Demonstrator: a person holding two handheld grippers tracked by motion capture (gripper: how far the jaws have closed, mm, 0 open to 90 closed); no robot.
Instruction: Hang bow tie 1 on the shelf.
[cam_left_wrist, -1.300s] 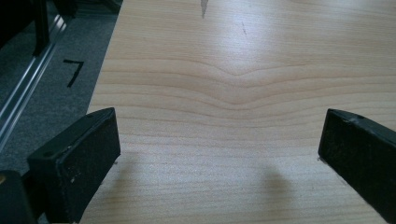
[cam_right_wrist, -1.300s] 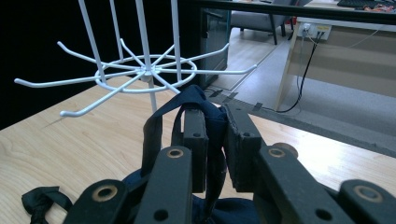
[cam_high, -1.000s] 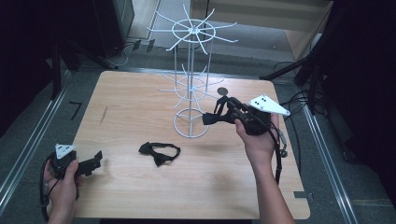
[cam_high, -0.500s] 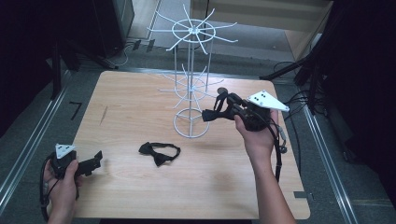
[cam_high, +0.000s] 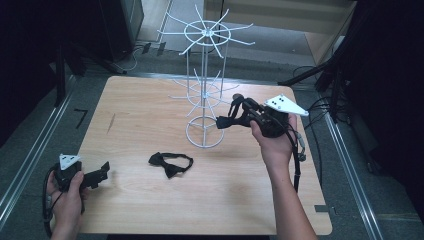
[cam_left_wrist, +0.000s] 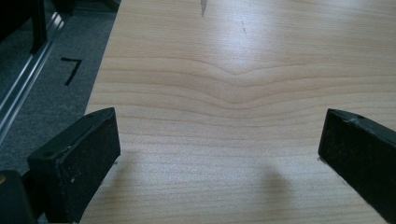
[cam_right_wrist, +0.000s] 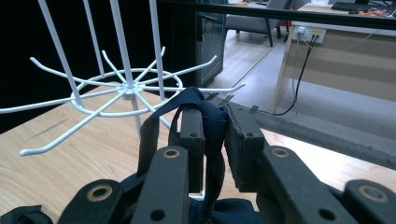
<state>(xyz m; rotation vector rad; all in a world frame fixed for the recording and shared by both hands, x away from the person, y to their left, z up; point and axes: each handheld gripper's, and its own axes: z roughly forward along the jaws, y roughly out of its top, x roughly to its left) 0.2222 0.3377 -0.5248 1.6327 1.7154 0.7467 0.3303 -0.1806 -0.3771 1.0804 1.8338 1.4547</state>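
- The right gripper (cam_high: 235, 114) is held above the table (cam_high: 150, 215) at about 3 o'clock from the white wire rack (cam_high: 206, 90), its tongs pointing toward the rack's lower tier of prongs.
- In the right gripper view those tongs are clamped on a dark navy bow tie (cam_right_wrist: 208, 121); its fabric is squeezed between the two pads, and its strap loops up and over the left jaw.
- The navy bow tie sits just beside the rack's lower prongs; whether the strap touches a prong cannot be told.
- The rack is the one holder on the table: a pole on a ring base with two tiers of spoke-like prongs. Every prong that shows is bare.
- A second bow tie, black (cam_high: 170, 163), lies flat on the wood at about 7 o'clock from the rack's base, apart from both grippers.
- The left gripper (cam_high: 102, 172) rests low at the table's near left corner, about 9 o'clock from the black bow tie.
- The left gripper view shows its tongs (cam_left_wrist: 219, 154) standing wide apart over bare wood, with nothing between them.
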